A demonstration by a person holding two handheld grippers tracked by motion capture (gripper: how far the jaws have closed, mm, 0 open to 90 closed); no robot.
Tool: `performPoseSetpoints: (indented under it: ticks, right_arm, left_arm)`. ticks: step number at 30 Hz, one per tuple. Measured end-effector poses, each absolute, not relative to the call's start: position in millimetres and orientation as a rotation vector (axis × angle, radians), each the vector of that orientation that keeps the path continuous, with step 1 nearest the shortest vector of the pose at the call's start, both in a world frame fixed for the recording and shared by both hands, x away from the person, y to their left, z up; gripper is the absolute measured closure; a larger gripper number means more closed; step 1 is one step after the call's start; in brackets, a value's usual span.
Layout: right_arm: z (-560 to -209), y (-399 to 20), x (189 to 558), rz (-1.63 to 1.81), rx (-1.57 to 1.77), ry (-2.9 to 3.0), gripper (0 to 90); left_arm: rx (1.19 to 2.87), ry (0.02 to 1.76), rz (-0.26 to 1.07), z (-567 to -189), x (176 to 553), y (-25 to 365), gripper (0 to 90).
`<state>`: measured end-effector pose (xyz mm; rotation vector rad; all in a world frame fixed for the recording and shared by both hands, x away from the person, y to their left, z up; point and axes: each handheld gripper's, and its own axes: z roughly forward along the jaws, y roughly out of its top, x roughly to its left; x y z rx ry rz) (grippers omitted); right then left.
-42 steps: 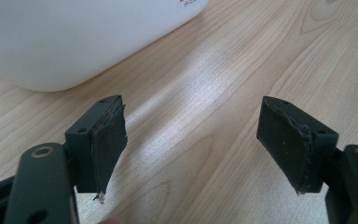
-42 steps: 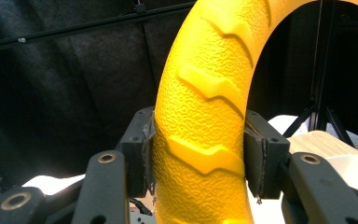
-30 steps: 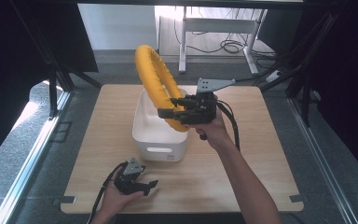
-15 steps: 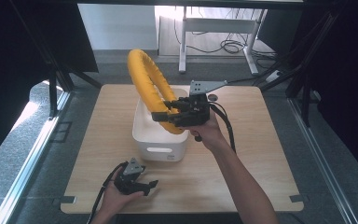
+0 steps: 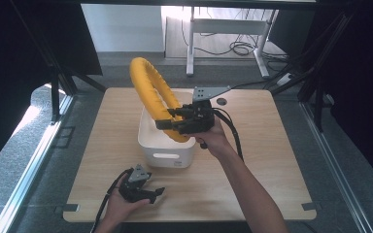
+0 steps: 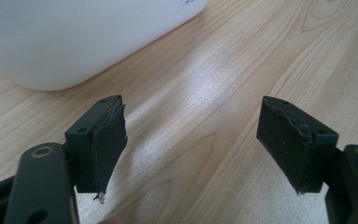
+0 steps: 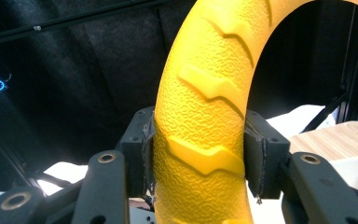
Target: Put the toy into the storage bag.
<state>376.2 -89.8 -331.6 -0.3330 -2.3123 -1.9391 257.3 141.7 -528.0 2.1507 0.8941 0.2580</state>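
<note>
A large yellow ring (image 5: pixel 151 96) with a textured, ridged surface (image 7: pixel 205 121) stands on edge above the white bin (image 5: pixel 165 153). My right gripper (image 5: pixel 171 119) is shut on its lower part, a black pad pressing each side (image 7: pixel 196 154). The ring's bottom end hangs over the bin's inside. My left gripper (image 5: pixel 156 192) rests on the wooden table (image 5: pixel 102 145) near the front edge, open with nothing between its fingers (image 6: pixel 191 140). The bin's white wall (image 6: pixel 74 37) lies just ahead of it.
The bin sits at the middle of the table, with bare wood to its left and right. Black frame posts (image 5: pixel 53 92) stand at the table's back corners. A white desk frame with cables (image 5: pixel 223 43) is on the floor behind.
My right gripper has carried the yellow ring leftward and a little lower over the bin. The left gripper has stayed in place on the table.
</note>
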Motion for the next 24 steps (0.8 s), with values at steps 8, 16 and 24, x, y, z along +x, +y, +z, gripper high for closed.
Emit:
performPoseSetpoints:
  ticks: [8,16,24]
  right_arm:
    - [-341,-90,379,-1.916,-0.350,-2.316,51.5]
    - [-347,-90,380,-1.900,-0.352,-2.309,51.5]
    - [-354,-90,384,-1.887,-0.371,-2.307,51.4]
  left_arm:
    - [2.155,0.893,0.258,-528,257,142,24.0]
    - [2.158,0.893,0.254,-529,258,141,24.0]
    - [2.156,0.893,0.254,-528,257,141,24.0]
